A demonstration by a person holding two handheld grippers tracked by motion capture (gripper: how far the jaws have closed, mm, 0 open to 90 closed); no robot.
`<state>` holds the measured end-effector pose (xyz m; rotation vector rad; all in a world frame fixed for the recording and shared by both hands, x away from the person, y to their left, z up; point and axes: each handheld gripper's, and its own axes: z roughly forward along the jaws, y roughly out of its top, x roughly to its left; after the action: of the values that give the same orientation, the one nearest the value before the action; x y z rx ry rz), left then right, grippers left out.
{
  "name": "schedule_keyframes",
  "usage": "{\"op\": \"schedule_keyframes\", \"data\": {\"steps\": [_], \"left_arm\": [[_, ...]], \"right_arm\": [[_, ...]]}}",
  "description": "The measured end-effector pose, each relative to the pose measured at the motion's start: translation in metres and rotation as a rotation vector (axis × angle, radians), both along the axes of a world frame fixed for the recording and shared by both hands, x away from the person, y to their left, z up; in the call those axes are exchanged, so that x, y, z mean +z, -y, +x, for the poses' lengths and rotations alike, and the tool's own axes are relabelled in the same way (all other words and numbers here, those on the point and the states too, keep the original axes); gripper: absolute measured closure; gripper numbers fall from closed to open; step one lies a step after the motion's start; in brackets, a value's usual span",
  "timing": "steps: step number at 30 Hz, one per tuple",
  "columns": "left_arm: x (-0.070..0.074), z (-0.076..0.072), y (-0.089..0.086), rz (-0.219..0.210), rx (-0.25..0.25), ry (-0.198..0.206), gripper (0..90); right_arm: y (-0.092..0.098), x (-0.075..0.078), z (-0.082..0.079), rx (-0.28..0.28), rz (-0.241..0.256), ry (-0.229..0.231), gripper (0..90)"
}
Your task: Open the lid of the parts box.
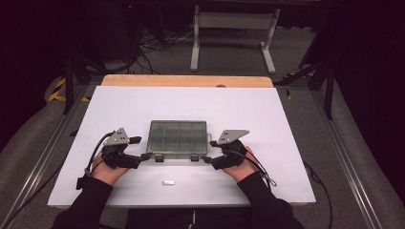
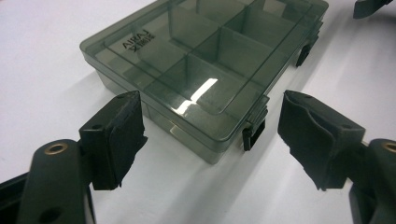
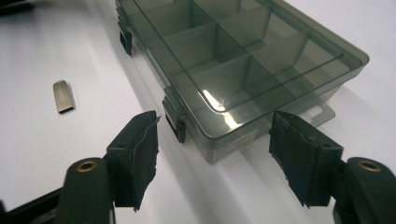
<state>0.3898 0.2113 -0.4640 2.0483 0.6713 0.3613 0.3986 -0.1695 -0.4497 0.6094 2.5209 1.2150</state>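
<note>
A smoky clear compartment box [image 1: 177, 138] with its lid down lies at the middle of the white table. Two black latches [image 1: 159, 157] hang on its near edge. My left gripper [image 1: 143, 156] stands open at the box's near left corner [image 2: 212, 149], jaws apart with nothing between them. My right gripper [image 1: 206, 159] stands open at the near right corner [image 3: 212, 140], one jaw on each side of it, not touching. A small silver metal clip [image 1: 168, 182] lies on the table in front of the box, also in the right gripper view [image 3: 63, 96].
The white table top [image 1: 267, 119] has a wooden strip [image 1: 186, 80] at its far edge. A white frame stand [image 1: 234, 28] and cables lie on the floor beyond. Metal rails run along both sides of the table.
</note>
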Motion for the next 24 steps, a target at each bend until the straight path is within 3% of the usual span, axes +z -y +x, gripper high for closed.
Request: {"op": "schedule_keyframes", "data": {"steps": [9,24], "left_arm": [[-0.006,0.004,0.000,0.018,-0.011,-0.051,32.2],[-0.012,0.009,-0.002,0.038,-0.029,-0.101,44.0]], "right_arm": [[0.000,-0.008,0.003,-0.013,-0.033,-0.031,40.9],[-0.001,-0.013,0.003,-0.011,-0.067,-0.024,58.5]]}}
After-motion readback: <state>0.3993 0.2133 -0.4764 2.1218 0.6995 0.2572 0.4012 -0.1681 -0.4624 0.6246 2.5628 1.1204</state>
